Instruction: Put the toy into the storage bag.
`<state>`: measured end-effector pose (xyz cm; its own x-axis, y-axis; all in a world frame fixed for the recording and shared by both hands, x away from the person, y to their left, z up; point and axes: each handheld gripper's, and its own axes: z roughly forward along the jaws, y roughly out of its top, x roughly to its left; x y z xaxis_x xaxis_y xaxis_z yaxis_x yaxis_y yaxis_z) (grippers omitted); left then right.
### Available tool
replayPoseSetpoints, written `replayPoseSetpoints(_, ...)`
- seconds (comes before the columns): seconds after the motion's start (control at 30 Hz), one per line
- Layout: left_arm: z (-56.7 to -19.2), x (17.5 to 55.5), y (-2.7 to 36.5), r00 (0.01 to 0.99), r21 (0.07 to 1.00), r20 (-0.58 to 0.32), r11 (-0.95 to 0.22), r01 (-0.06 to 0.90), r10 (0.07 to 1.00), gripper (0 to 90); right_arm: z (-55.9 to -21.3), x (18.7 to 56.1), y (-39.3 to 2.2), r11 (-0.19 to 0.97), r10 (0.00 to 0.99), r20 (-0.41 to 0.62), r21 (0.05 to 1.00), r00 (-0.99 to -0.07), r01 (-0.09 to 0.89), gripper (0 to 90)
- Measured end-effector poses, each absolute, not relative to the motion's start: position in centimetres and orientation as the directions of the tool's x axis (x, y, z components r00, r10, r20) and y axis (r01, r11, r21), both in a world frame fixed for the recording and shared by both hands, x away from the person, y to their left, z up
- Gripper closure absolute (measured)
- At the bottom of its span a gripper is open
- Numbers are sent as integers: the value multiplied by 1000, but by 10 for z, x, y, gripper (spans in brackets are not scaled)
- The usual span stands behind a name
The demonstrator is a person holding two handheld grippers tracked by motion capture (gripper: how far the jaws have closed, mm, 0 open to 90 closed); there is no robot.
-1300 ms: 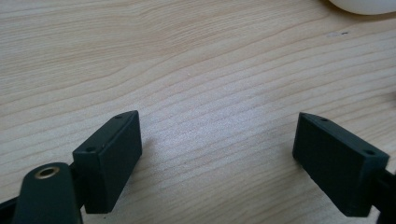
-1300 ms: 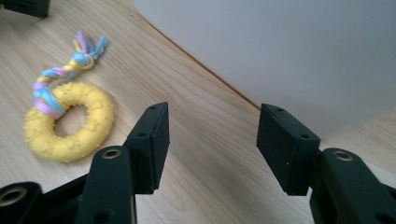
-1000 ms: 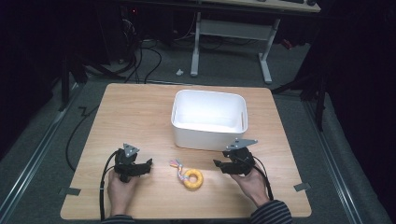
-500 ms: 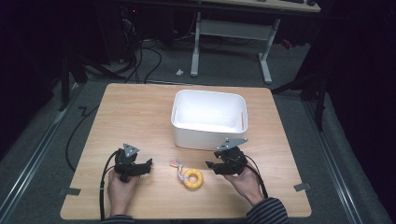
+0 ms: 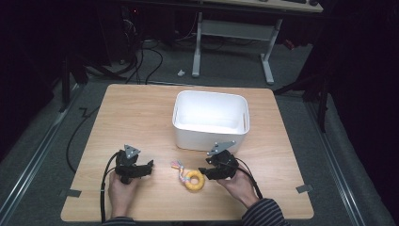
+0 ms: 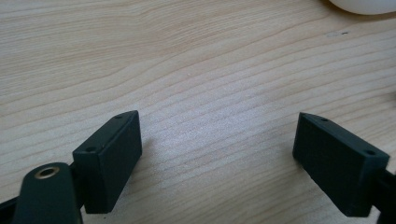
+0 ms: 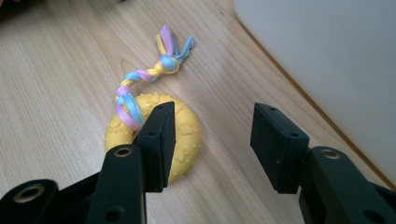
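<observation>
Both hands lie low on the near part of the wooden table [image 5: 141, 113], forearms coming in from the bottom edge of the high view. The left gripper [image 5: 149, 165] rests near the left front and points toward the middle of the table, its jaws wide apart with bare wood between them. The right gripper [image 5: 203, 172] points left at the yellow ring toy [image 5: 194, 180], which lies flat in front of the white bin [image 5: 210, 136], near it but apart, with its braided rope tail [image 5: 178, 165] running off toward the left gripper. The right gripper view adds what the high view cannot: the ring [image 7: 189, 135] bears small embossed paw prints, the braid [image 7: 140, 77] is pink, blue and yellow and ends in a knot with a tuft, and one jaw stands over the ring's near edge while the other hangs above bare wood beside the bin's wall [image 7: 336, 60]. These jaws are half open and have just been closing, and nothing is pinched between them. The left gripper view shows a corner of the bin [image 6: 362, 4] at its top edge. Compared with a second ago, the right hand has slid left from the bin's front corner up to the ring, while the left hand has stayed put.
</observation>
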<state>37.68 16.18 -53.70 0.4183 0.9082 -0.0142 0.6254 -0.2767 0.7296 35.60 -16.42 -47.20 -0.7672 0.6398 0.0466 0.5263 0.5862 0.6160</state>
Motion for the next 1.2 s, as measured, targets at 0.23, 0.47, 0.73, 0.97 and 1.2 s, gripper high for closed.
replayPoseSetpoints(0.23, -537, 377, 162, 419, 729, -15, -278, 626, 908, 160, -480, 357, -154, 614, 620, 60, 583, -782, 531, 528)
replayPoseSetpoints(0.47, -537, 377, 162, 420, 729, -12, -279, 625, 908, 159, -488, 359, -145, 642, 603, 69, 548, -795, 535, 557)
replayPoseSetpoints(0.73, -537, 377, 162, 419, 729, -12, -279, 625, 908, 158, -494, 360, -138, 667, 595, 77, 508, -800, 545, 574)
replayPoseSetpoints(0.97, -537, 377, 162, 420, 728, -12, -280, 626, 907, 158, -498, 361, -135, 683, 587, 75, 488, -806, 543, 574)
replayPoseSetpoints(1.2, -537, 377, 162, 420, 728, -12, -280, 625, 907, 158, -498, 362, -135, 684, 589, 81, 481, -804, 549, 576)
